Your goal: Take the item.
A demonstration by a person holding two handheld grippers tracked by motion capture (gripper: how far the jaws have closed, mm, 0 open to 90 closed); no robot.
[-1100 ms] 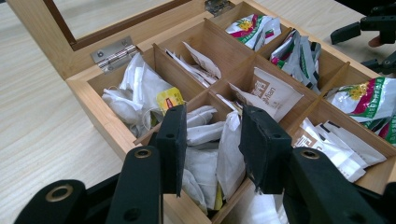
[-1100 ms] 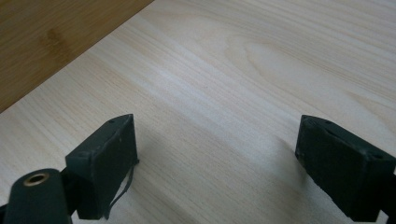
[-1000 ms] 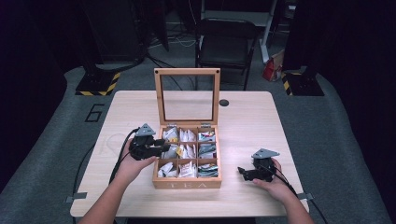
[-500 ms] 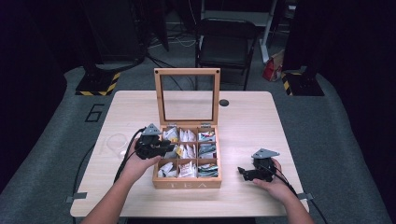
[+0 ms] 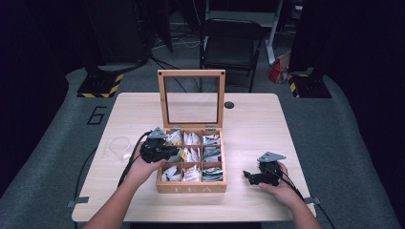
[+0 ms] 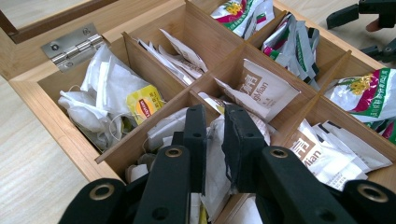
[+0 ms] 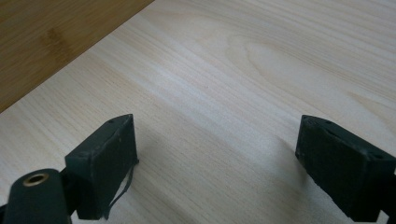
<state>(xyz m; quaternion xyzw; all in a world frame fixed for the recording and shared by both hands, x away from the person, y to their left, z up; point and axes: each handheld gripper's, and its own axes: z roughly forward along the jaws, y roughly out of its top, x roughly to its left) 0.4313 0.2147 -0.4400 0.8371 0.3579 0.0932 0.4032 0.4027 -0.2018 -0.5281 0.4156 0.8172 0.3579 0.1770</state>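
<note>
An open wooden tea box (image 5: 191, 187) with a glass lid (image 5: 191, 74) standing upright sits mid-table, its compartments stuffed with tea bags. My left gripper (image 5: 175, 153) reaches into the box's left column from the left. Seen from the left gripper view, my left gripper (image 6: 216, 133) is shut on a white tea bag (image 6: 214, 156) in the middle-left compartment, beside a bag with a yellow tag (image 6: 144, 103). My right gripper (image 5: 249, 175) rests open on the table right of the box. Bare tabletop lies between its jaws (image 7: 219, 149).
A clear round object (image 5: 118, 143) lies on the table left of the box. A black grommet (image 5: 229, 105) sits behind the lid. A black chair (image 5: 231, 43) stands beyond the table. Cables trail from both grippers toward the front edge.
My left gripper has slid a little to the right, farther into the box's left column. The right gripper has stayed where it was.
</note>
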